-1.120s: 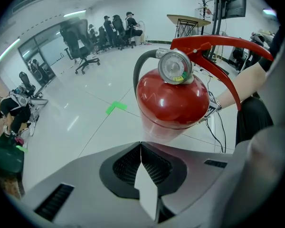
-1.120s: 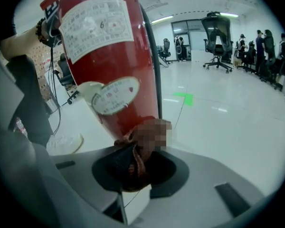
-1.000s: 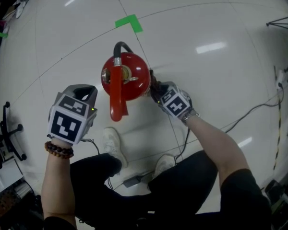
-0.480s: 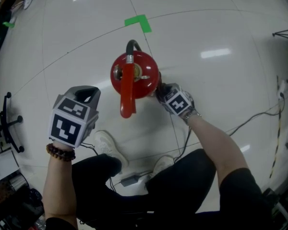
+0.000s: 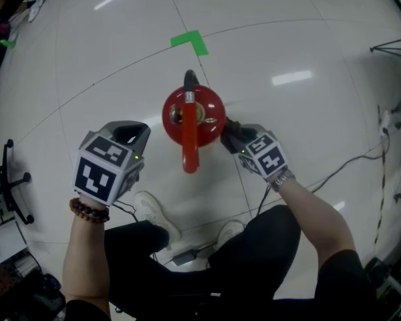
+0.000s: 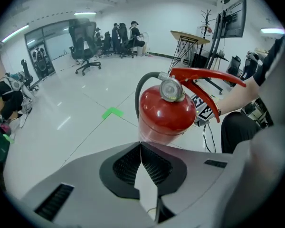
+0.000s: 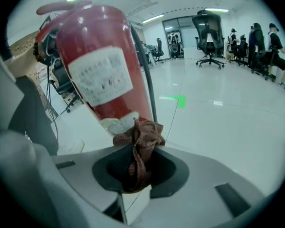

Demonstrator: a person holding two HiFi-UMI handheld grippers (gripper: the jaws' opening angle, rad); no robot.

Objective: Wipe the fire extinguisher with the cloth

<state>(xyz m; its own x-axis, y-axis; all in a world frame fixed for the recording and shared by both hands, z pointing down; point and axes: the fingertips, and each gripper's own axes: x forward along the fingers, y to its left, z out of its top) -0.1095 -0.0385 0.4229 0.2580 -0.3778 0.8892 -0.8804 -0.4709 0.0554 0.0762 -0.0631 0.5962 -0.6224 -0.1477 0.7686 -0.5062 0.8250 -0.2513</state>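
The red fire extinguisher (image 5: 194, 116) stands upright on the white floor (image 5: 287, 39), near a green tape mark (image 5: 189, 42). The right hand-held gripper (image 7: 137, 152) is clamped on a bunched brown cloth (image 7: 138, 137), which touches the cylinder's lower side. The left hand-held gripper (image 6: 140, 146) has its jaws closed together with nothing between them, just beside the extinguisher and not touching it.

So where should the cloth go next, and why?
Probably slide it up the side of the fire extinguisher. The right gripper is shut on the brown cloth, which looks pressed to the red body below the white label, so most of that side lies above it.
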